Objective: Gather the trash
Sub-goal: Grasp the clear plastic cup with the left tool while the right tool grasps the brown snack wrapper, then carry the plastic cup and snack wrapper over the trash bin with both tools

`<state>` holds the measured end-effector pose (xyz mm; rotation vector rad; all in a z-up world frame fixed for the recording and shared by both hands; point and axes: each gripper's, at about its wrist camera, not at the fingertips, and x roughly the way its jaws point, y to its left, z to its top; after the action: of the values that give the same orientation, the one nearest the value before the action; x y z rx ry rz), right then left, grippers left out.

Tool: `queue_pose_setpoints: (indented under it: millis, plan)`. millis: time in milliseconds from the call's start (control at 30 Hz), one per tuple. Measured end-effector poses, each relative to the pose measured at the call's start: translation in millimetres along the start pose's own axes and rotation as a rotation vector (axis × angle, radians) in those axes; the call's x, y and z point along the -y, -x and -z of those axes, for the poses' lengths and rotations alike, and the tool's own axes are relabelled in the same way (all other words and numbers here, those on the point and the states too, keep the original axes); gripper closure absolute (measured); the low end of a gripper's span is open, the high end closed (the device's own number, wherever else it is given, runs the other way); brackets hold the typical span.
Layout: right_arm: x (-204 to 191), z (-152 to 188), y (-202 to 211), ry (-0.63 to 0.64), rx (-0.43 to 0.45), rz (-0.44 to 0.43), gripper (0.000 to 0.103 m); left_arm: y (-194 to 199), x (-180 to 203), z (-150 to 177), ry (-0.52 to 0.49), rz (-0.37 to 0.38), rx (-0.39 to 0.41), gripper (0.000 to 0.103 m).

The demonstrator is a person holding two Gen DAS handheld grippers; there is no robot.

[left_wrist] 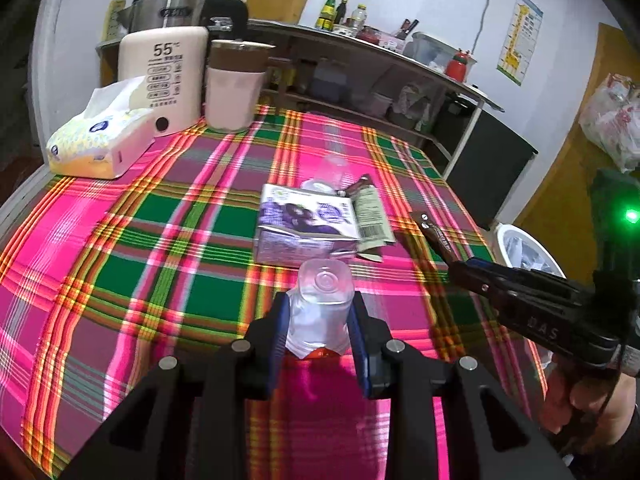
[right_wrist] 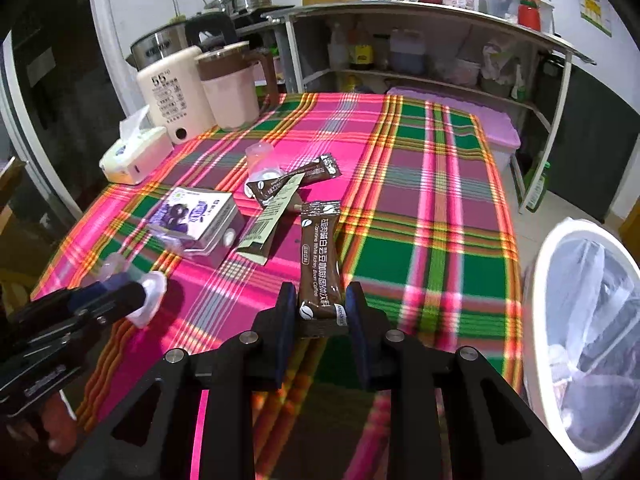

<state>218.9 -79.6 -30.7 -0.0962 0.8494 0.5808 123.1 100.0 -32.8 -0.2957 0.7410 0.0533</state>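
My left gripper [left_wrist: 320, 320] is shut on a clear plastic cup [left_wrist: 324, 300], held just above the plaid tablecloth [left_wrist: 180, 240]. My right gripper [right_wrist: 320, 312] is shut on the lower end of a brown coffee sachet [right_wrist: 320, 256], which is lifted off the cloth. On the table lie a purple milk carton [right_wrist: 196, 220], a pale green sachet [right_wrist: 272, 216], a second brown sachet [right_wrist: 296, 178] and another clear cup [right_wrist: 260, 160]. The left gripper with its cup [right_wrist: 152, 296] shows at the left of the right wrist view. A white bin [right_wrist: 580, 320] with a plastic liner stands off the table's right edge.
A tissue pack [left_wrist: 100, 140], a cream kettle [left_wrist: 168, 76] and a pink jug [left_wrist: 236, 88] stand at the table's far left corner. A metal shelf unit [right_wrist: 420, 40] with bottles runs along the back wall. A purple-lidded box [right_wrist: 496, 132] sits beyond the table's far right corner.
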Motion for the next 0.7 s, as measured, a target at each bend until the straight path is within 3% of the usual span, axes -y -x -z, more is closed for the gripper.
queue_pose_setpoints:
  millis: [700]
  plan:
    - [50, 34, 91, -0.109, 0.125, 0.041, 0.076, 22, 86, -1, -0.147, 0.094, 0.020, 0.073]
